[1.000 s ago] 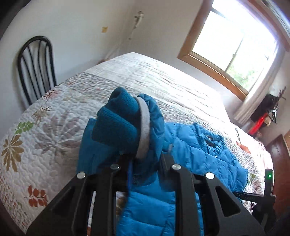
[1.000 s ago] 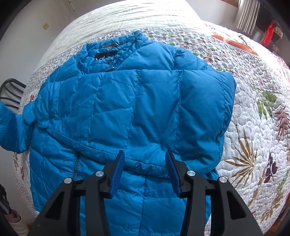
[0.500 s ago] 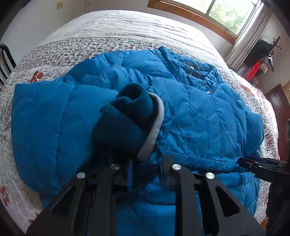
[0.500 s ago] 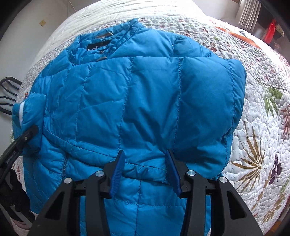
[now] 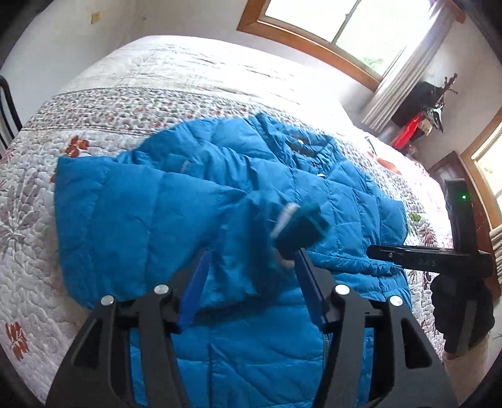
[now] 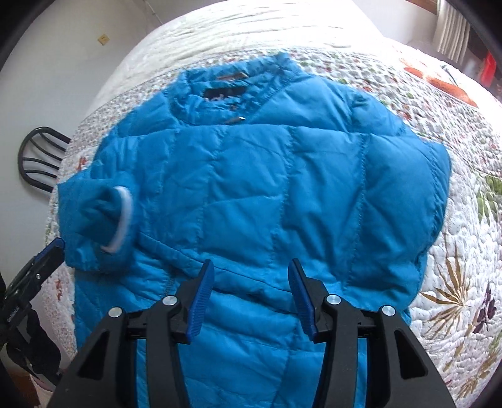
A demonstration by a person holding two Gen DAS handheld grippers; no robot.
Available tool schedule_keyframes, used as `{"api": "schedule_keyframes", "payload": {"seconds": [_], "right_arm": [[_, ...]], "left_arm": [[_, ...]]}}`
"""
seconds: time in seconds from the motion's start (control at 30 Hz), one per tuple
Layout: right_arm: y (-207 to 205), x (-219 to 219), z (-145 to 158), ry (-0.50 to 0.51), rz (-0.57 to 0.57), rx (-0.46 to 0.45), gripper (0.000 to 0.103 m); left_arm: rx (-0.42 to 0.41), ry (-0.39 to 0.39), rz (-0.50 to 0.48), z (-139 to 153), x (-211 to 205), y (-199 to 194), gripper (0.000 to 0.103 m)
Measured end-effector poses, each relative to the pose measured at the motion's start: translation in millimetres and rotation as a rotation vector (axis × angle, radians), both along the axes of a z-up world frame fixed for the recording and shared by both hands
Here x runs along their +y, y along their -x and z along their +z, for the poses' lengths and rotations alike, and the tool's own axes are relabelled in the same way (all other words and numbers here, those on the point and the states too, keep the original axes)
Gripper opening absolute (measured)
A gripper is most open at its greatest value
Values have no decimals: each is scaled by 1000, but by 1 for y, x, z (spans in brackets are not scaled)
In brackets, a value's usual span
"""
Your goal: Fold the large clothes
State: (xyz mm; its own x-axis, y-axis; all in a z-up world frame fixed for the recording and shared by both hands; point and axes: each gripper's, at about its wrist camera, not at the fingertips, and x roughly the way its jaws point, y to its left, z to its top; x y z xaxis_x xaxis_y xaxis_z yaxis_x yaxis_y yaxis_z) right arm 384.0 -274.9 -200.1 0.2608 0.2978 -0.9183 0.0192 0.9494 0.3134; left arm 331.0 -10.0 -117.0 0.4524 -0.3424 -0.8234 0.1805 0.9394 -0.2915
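A blue puffer jacket lies on the quilted bed, collar at the far end; it also shows in the left wrist view. Both sleeves are folded over the body. The left sleeve's cuff, dark knit with a white band, lies blurred just ahead of my left gripper, which is open and empty. The cuff also shows in the right wrist view. My right gripper is open and empty over the jacket's lower front. The right gripper appears in the left wrist view.
A black chair stands by the wall left of the bed. A window with a curtain is behind the bed. A dark stand with red items sits at the far right.
My left gripper carried the sleeve cuff across over the jacket body, then opened and let it go. The cuff now lies on the jacket. The right gripper stayed open and drew back slightly.
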Motion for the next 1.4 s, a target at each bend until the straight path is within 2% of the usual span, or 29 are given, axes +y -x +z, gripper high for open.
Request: {"api": "schedule_keyframes", "payload": {"seconds": [0.03, 0.13, 0.27, 0.37, 0.47, 0.5, 0.6, 0.73, 0.83, 1.0, 1.17, 1.33, 1.4], "right_arm": [[-5, 9, 3, -25, 20, -6, 58], [-16, 39, 8, -65, 80, -12, 62], [-31, 69, 1, -52, 120, 9, 66], [-41, 82, -13, -55, 134, 50, 65], [-47, 91, -26, -44, 141, 82, 51], [-49, 92, -31, -46, 139, 97, 39], [-50, 91, -44, -58, 129, 123, 23], [-49, 88, -43, -67, 126, 130, 14], [-44, 90, -26, -44, 139, 70, 12], [-30, 58, 30, -111, 114, -71, 12], [-13, 7, 86, -62, 48, -212, 12], [9, -56, 105, 30, -74, -243, 12], [17, -80, 99, 15, -113, -223, 12]], "left_arm": [[-8, -25, 32, 1, 11, -1, 58], [5, -172, 164, -14, 44, -16, 57], [73, -230, 218, -43, 68, -31, 56], [99, -232, 204, -60, 72, -35, 56], [98, -255, 194, -72, 65, -35, 56], [97, -257, 195, -74, 65, -35, 56], [103, -244, 202, -77, 64, -39, 56], [108, -253, 202, -77, 63, -40, 57], [104, -252, 209, -66, 61, -38, 56], [9, -199, 245, -27, 60, -30, 56], [-85, -183, 228, 3, 41, -30, 56], [-88, -197, 158, -2, 4, -40, 56], [-81, -196, 129, -8, -11, -44, 56]]}}
